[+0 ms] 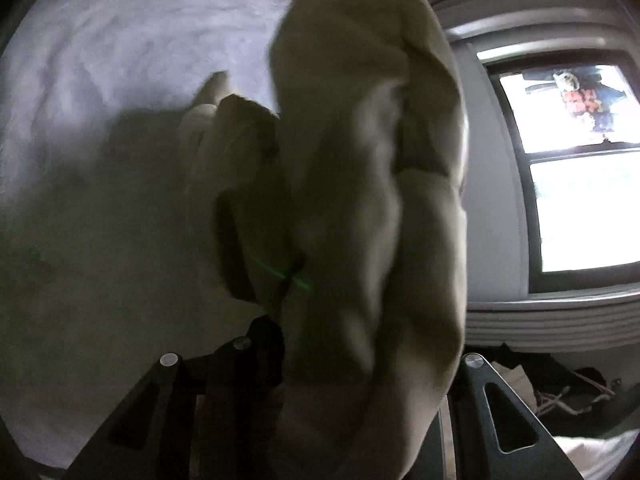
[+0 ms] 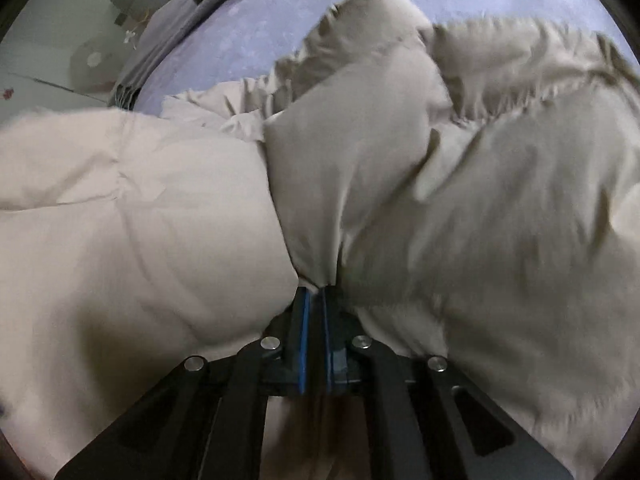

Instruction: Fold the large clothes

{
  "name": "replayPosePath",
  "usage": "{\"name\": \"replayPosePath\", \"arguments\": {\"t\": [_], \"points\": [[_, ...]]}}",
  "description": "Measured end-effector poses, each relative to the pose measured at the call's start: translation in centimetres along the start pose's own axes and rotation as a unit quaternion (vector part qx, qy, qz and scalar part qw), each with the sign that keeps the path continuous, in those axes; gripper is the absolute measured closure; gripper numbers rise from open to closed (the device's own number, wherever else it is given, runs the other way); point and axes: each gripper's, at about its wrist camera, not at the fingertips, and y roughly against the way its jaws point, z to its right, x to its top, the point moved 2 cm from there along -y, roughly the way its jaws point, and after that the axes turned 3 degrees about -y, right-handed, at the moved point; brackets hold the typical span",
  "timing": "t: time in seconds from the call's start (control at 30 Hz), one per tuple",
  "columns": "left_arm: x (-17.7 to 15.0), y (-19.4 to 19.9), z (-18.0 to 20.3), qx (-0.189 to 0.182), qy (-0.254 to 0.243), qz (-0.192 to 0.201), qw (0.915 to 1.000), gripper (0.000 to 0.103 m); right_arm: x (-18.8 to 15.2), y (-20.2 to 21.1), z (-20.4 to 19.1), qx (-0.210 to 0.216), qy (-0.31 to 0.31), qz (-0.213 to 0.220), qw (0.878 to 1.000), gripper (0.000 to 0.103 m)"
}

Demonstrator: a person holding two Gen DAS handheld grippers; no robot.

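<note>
Pinching the beige puffer coat (image 2: 400, 168) — right gripper (image 2: 315, 294) closed on a fold; left gripper (image 1: 360, 360) clamps bunched fabric above the bed (image 1: 120, 60).

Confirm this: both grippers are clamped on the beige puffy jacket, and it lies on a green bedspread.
One thing is wrong: the bedspread is lavender, not green, as the right wrist view shows. The rest holds: the right gripper pinches a fold of the beige puffy jacket, and the left gripper holds it too, lifted off the bed.
</note>
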Motion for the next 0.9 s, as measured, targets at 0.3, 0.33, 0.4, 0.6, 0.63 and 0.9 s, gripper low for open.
{"name": "replayPosePath", "arguments": {"t": [0.3,0.33,0.4,0.6,0.63,0.9], "points": [[1.6,-6.2,7.9,0.059,-0.030,-0.017,0.9976,0.068,0.7,0.4,3.4,0.075,-0.042,-0.022,0.996,0.103],[1.6,-6.9,8.6,0.062,-0.035,-0.023,0.9972,0.067,0.6,1.7,4.1,0.084,-0.047,-0.012,0.995,0.103],[1.7,-8.2,9.7,0.069,-0.047,-0.035,0.9959,0.066,0.3,4.1,5.5,0.097,-0.051,0.007,0.994,0.099],[2.4,-14.6,13.9,-0.006,-0.094,-0.104,0.9900,0.028,-2.6,10.7,11.8,0.106,-0.099,0.061,0.988,0.099],[2.6,-15.8,14.4,-0.020,-0.105,-0.114,0.9877,0.028,-3.2,11.5,12.9,0.104,-0.109,0.068,0.986,0.099],[3.5,-22.5,14.5,-0.042,-0.144,-0.169,0.9742,0.028,-8.7,16.6,18.5,0.075,-0.154,0.090,0.981,0.096]]}}
